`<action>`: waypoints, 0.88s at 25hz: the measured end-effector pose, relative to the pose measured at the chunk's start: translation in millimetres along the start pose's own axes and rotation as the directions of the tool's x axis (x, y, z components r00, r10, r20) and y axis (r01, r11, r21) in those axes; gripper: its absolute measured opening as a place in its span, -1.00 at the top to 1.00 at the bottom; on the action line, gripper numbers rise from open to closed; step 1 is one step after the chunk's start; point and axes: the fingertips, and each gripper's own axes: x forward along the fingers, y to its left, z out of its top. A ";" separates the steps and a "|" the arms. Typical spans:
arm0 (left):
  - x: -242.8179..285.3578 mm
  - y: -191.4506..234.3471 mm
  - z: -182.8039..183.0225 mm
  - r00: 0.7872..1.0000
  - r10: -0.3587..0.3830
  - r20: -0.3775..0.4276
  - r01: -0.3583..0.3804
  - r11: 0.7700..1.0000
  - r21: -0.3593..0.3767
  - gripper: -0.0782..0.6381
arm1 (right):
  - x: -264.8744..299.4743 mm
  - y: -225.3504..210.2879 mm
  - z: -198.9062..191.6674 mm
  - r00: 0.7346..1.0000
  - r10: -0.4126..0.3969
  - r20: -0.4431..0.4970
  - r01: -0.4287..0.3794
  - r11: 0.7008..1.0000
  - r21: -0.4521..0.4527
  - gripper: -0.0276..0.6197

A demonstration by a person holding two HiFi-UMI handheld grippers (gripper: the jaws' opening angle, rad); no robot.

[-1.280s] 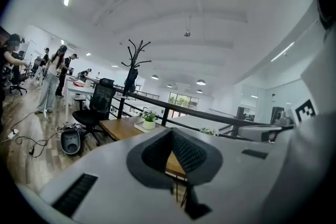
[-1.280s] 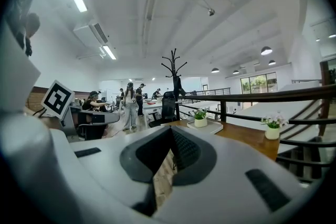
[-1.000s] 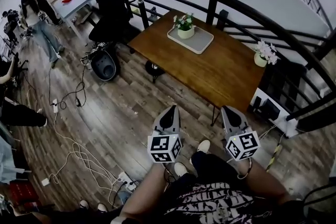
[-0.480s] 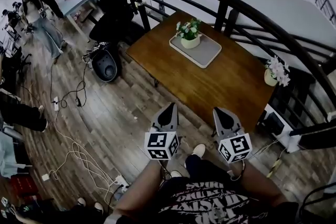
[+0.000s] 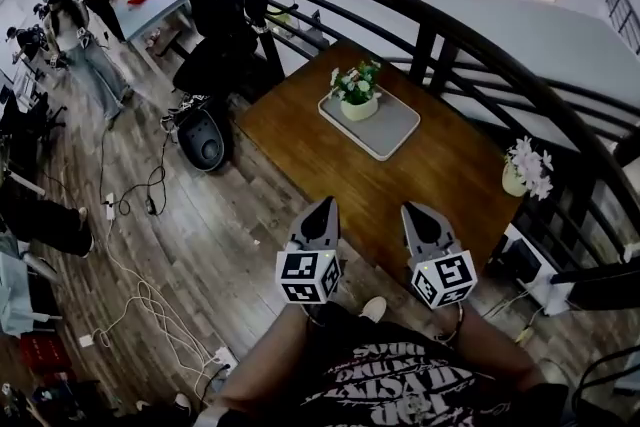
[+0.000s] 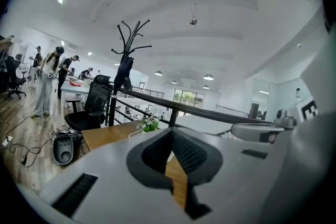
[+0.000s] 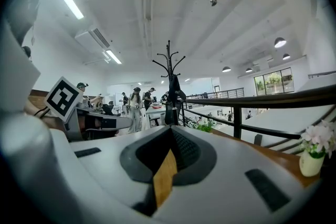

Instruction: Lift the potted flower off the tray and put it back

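**Both grippers empty, flower sitting on its tray**

I've got both grippers side by side, pointing at the wooden table point(image 5: 450, 180) from right by its near edge. The left gripper point(image 5: 322, 205) is clenched tight on nothing. The right gripper point(image 5: 412, 209) looks the same: jaws together, just a sliver of tabletop showing between them. The potted flower point(image 5: 357, 95) stands upright at the far-left end of the grey tray point(image 5: 392, 130), well apart from both grippers. A second flower pot point(image 5: 525, 170) sits at the table's right edge by the black railing point(image 5: 424, 55).
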 end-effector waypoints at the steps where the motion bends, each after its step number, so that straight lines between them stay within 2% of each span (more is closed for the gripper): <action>1: 1.8 0.5 3.9 1.000 0.003 0.002 -0.003 1.000 0.004 0.76 | 1.7 -2.8 4.2 1.000 0.000 0.007 0.000 1.000 0.000 0.94; 8: 26.7 13.5 21.0 1.000 0.008 0.002 -0.008 1.000 0.019 0.76 | 23.1 -19.4 13.3 1.000 -0.001 0.024 0.001 1.000 0.015 0.94; 15: 70.3 11.7 14.6 0.998 -0.048 -0.037 0.049 0.998 0.031 0.76 | 41.6 -48.5 6.4 0.999 -0.041 0.010 0.041 0.999 0.035 0.94; 22: 136.5 45.1 8.0 0.990 -0.105 -0.092 0.106 0.994 0.002 0.76 | 97.6 -76.8 -5.2 0.994 -0.104 -0.046 0.106 0.993 0.052 0.94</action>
